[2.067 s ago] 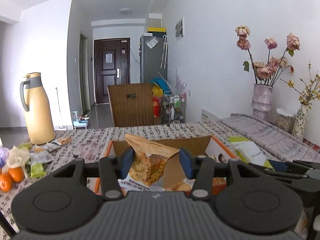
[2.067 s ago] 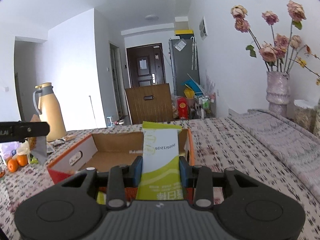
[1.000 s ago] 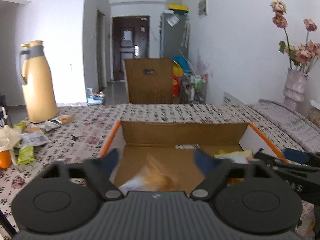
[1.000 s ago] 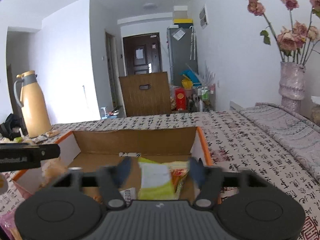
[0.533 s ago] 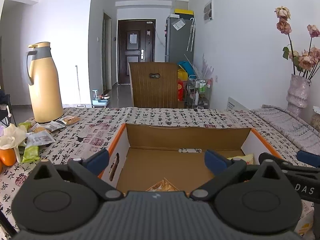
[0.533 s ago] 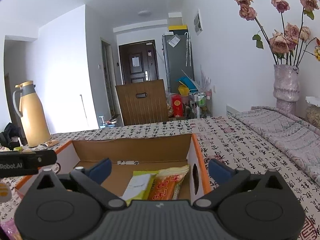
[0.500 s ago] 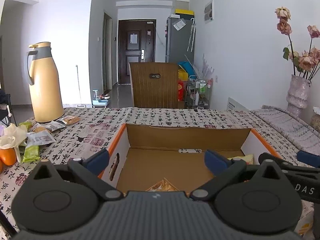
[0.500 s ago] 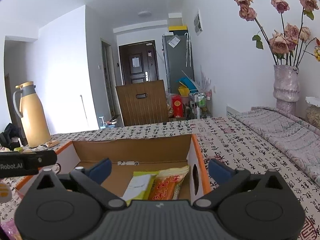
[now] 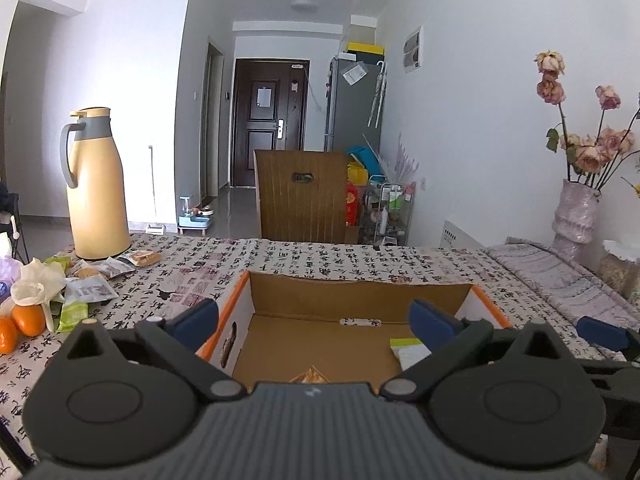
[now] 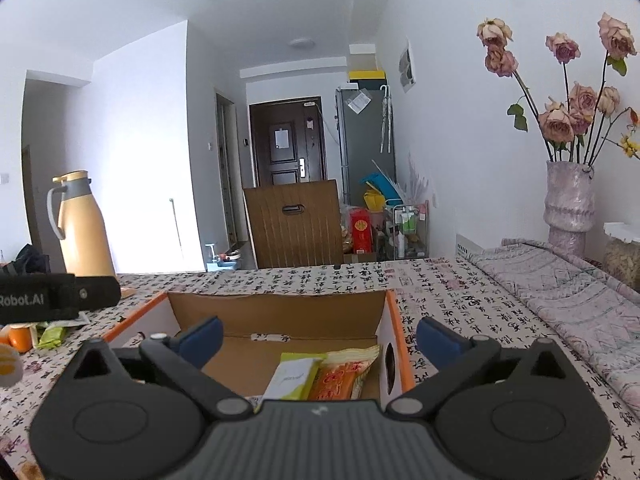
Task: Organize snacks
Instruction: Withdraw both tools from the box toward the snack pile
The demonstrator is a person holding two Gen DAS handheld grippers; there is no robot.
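An open cardboard box with orange edges lies on the patterned tablecloth. My left gripper hangs over its near side, jaws wide open, nothing between them. A golden snack packet's tip shows on the box floor below it. My right gripper is open above the same box, holding nothing. Beneath it lie a green-and-white packet and an orange packet. More loose snacks lie on the table at the left.
A tall yellow thermos stands at the far left beside oranges. A vase with dried roses and a folded grey cloth are at the right. A wooden chair back rises behind the table.
Both grippers let go of their packets, which dropped into the box, and their jaws spread wide. Both have since drawn back and risen a little from the box.
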